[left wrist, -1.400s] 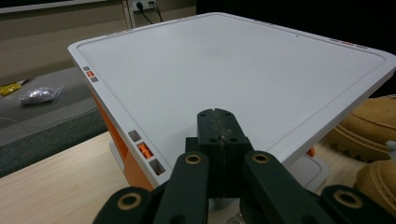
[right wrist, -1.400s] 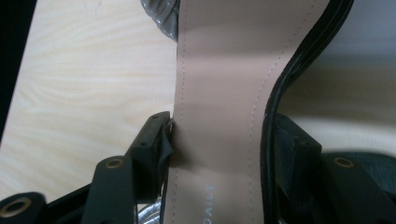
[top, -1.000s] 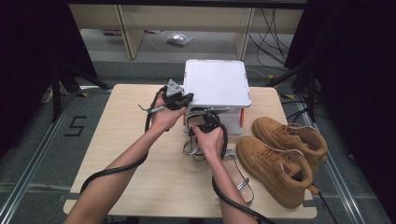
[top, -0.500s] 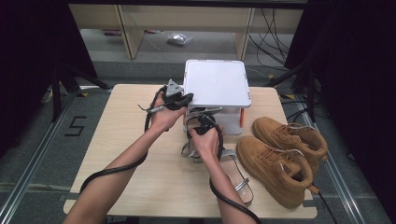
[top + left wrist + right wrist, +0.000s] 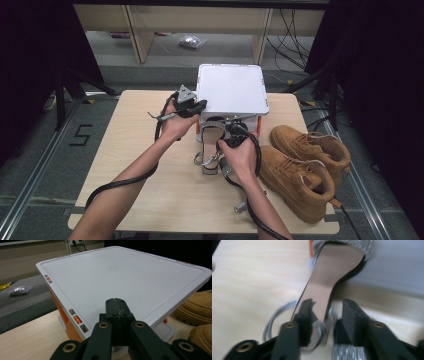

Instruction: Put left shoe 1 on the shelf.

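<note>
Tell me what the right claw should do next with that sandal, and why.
Probably close fully on the sandal at its heel end: the right claw straddles it and has just been closing, but one side still shows a gap. The left claw, shut, rests on the white box lid.

Sandal [image 5: 329, 272]: glittery silver straps, tan insole, flat on tabletop.
Position: heel between right gripper [image 5: 325, 315] jaws, toe pointing away.

Right tongs [image 5: 226, 131] closing around sandal [image 5: 211, 145]

Pale wooden table [image 5: 130, 165] with white box [image 5: 230, 90], sandal [image 5: 212, 145], tan boots [image 5: 300, 165].
</note>
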A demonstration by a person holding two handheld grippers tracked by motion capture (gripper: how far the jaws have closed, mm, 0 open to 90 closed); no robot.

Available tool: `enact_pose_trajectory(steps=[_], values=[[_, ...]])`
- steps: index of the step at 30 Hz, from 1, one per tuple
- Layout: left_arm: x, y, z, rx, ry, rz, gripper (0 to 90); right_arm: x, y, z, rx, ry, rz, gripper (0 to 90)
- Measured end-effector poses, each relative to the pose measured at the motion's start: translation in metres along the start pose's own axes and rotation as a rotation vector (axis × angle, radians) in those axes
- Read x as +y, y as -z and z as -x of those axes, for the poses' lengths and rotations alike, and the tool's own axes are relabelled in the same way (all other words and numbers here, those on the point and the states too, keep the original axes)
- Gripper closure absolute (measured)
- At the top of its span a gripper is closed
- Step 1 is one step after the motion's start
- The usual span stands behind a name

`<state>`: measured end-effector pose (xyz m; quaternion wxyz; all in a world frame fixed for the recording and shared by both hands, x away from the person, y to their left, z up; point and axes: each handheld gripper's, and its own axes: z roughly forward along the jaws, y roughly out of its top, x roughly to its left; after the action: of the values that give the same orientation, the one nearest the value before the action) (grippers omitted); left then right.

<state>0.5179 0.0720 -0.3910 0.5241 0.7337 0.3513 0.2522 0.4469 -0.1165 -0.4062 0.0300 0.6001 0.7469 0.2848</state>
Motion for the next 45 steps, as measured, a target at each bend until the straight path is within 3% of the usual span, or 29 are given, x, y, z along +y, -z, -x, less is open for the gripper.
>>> enact_pose_trajectory(steps=[1,3,6,8,10,11,13,15,16,17,18,19,20,21,24,25,28,29,36,39,45], values=[[0.000,0.000,0.000,0.000,0.000,0.000,89.8,0.000,0.000,0.000,0.000,0.000,0.000,68.6],[0.000,0.000,0.000,0.001,-0.002,0.003,89.8,-0.006,0.005,0.000,-0.030,0.028,-0.033,77.7],[0.000,0.000,0.000,-0.001,-0.003,0.002,89.9,-0.017,0.006,-0.001,-0.005,0.049,-0.092,84.9],[0.000,0.000,0.000,0.000,-0.003,0.003,89.9,-0.029,0.000,-0.002,-0.012,0.094,-0.137,88.0],[0.000,0.000,0.000,0.001,-0.003,0.004,89.8,-0.033,-0.002,-0.003,-0.015,0.098,-0.144,88.8],[-0.001,0.001,0.001,-0.003,0.016,-0.003,89.8,-0.037,-0.004,-0.006,-0.003,0.100,-0.150,89.2],[-0.001,0.001,0.001,-0.003,0.016,-0.007,89.8,-0.048,-0.011,-0.010,0.049,0.171,-0.153,90.0],[-0.001,0.001,0.001,-0.004,0.016,-0.007,89.8,-0.051,-0.011,-0.013,0.055,0.153,-0.166,90.0],[-0.001,0.001,0.001,-0.004,0.018,-0.007,89.8,-0.054,-0.017,-0.013,0.050,0.197,-0.149,90.0],[-0.001,0.001,0.001,-0.005,0.019,-0.005,89.8,-0.056,-0.019,-0.015,0.072,0.161,-0.193,90.0],[-0.001,0.000,0.002,-0.004,0.021,-0.001,89.8,-0.058,-0.021,-0.018,0.043,0.148,-0.200,90.0],[-0.001,0.001,0.001,-0.003,0.019,-0.005,89.9,-0.060,-0.026,-0.018,0.073,0.172,-0.204,90.0],[-0.001,0.001,0.001,-0.004,0.020,-0.005,89.9,-0.064,-0.035,-0.022,0.072,0.147,-0.219,90.0],[-0.001,0.001,0.001,-0.005,0.019,-0.006,89.9,-0.066,-0.038,-0.023,0.069,0.168,-0.201,90.0],[-0.001,0.001,0.000,-0.007,0.025,-0.006,89.9,-0.071,-0.044,-0.030,0.085,0.102,-0.220,90.0],[-0.001,0.001,0.000,-0.007,0.025,-0.006,89.9,-0.071,-0.044,-0.030,0.085,0.102,-0.220,90.0],[-0.001,0.001,0.001,-0.007,0.022,-0.004,89.9,-0.079,-0.051,-0.032,0.023,0.140,-0.152,89.9],[-0.001,0.001,0.001,-0.006,0.021,-0.005,89.9,-0.082,-0.057,-0.026,0.007,0.254,-0.065,89.8],[-0.001,0.001,0.001,-0.004,0.020,-0.005,89.9,-0.084,-0.060,-0.025,-0.007,0.229,-0.002,90.0],[-0.001,0.001,0.001,-0.005,0.020,-0.006,89.9,-0.085,-0.062,-0.024,0.001,0.215,-0.003,90.0],[-0.001,0.001,0.001,-0.006,0.019,-0.008,89.9,-0.085,-0.054,-0.024,0.012,0.173,0.082,90.0]])
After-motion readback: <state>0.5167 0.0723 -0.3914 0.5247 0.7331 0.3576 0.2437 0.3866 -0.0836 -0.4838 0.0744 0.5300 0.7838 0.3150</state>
